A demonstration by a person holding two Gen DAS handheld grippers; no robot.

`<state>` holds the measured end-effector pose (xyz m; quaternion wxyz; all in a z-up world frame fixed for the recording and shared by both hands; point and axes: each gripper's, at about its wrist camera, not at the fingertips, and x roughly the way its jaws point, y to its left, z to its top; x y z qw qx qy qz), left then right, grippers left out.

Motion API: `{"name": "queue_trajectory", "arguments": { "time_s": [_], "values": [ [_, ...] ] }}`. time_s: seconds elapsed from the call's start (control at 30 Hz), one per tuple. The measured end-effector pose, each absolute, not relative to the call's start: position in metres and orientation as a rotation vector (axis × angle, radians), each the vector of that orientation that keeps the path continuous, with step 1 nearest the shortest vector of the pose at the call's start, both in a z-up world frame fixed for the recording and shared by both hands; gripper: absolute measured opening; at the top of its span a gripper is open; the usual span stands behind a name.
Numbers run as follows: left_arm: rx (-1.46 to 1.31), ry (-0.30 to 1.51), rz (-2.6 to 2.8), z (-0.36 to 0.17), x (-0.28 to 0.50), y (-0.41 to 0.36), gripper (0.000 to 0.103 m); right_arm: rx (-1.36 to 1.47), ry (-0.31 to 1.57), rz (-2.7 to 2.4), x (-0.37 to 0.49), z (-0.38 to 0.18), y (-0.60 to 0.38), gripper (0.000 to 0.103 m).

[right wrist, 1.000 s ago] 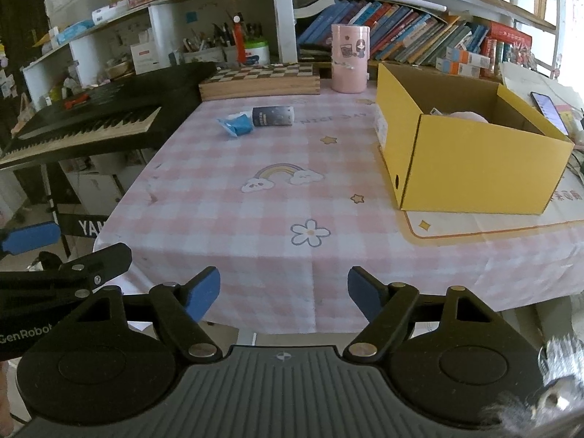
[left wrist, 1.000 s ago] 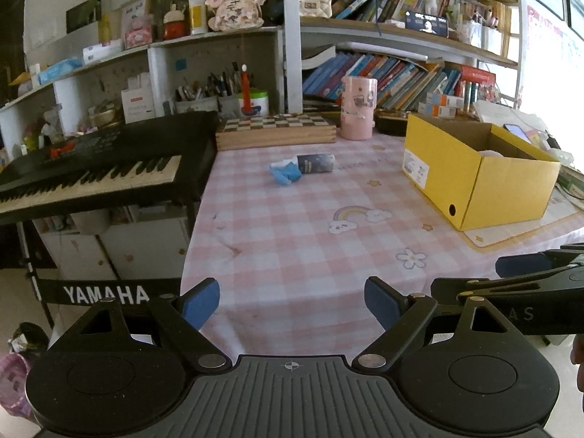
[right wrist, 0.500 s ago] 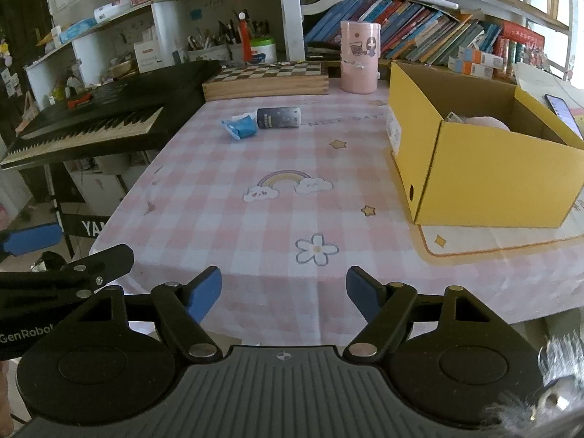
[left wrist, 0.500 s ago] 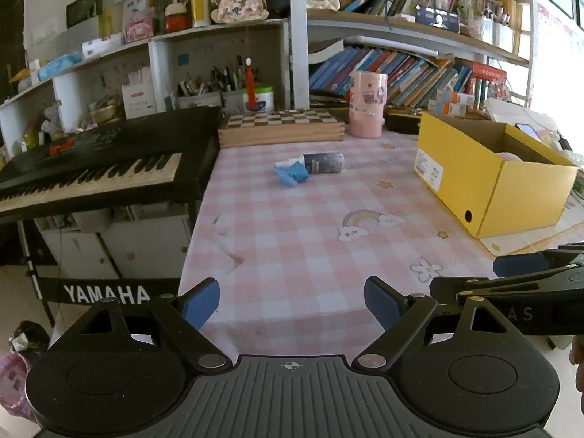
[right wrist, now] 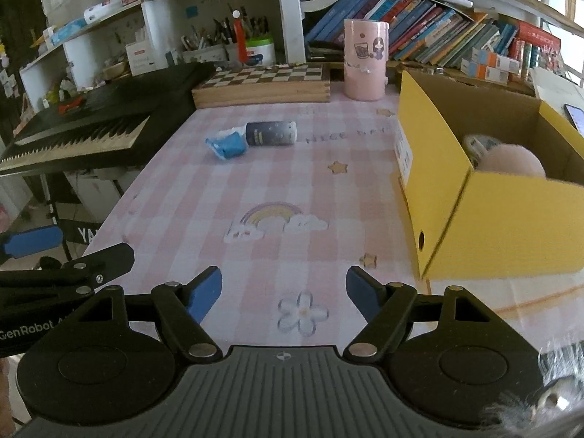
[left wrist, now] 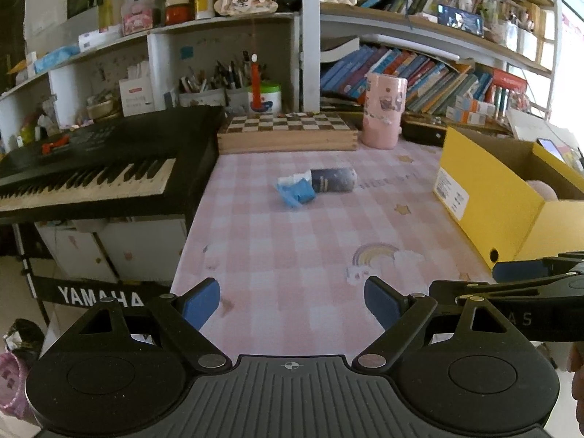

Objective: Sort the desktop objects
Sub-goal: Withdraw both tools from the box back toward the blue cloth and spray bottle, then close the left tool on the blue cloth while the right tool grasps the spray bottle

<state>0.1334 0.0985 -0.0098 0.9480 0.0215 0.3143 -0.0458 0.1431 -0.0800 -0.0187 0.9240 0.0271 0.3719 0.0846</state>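
A dark cylindrical can [left wrist: 333, 180] [right wrist: 271, 133] lies on its side on the pink checked tablecloth [left wrist: 292, 241] [right wrist: 277, 182], touching a crumpled blue packet [left wrist: 295, 189] [right wrist: 227, 143] at its left. An open yellow cardboard box [left wrist: 489, 200] [right wrist: 503, 215] stands at the right, with a pink fluffy item [right wrist: 511, 158] and a tape roll [right wrist: 478, 144] inside. My left gripper [left wrist: 292, 301] is open and empty above the table's near edge. My right gripper [right wrist: 284, 292] is open and empty, beside the box's near corner.
A black Yamaha keyboard [left wrist: 91, 168] [right wrist: 91, 127] adjoins the table's left side. A wooden chessboard box [left wrist: 288, 133] [right wrist: 262, 85] and a pink cup [left wrist: 383, 109] [right wrist: 365, 60] stand at the back, before crowded shelves of books and pens.
Both grippers have moved forward over the table toward the can and the box; both stay open and empty.
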Motion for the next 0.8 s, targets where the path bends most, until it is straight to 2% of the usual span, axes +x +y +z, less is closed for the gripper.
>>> {"name": "queue_trajectory", "arguments": {
  "time_s": [0.8],
  "values": [
    [0.021, 0.629, 0.027, -0.003, 0.228, 0.081, 0.089, 0.057, 0.757, 0.27, 0.266, -0.015, -0.095, 0.075]
  ]
}}
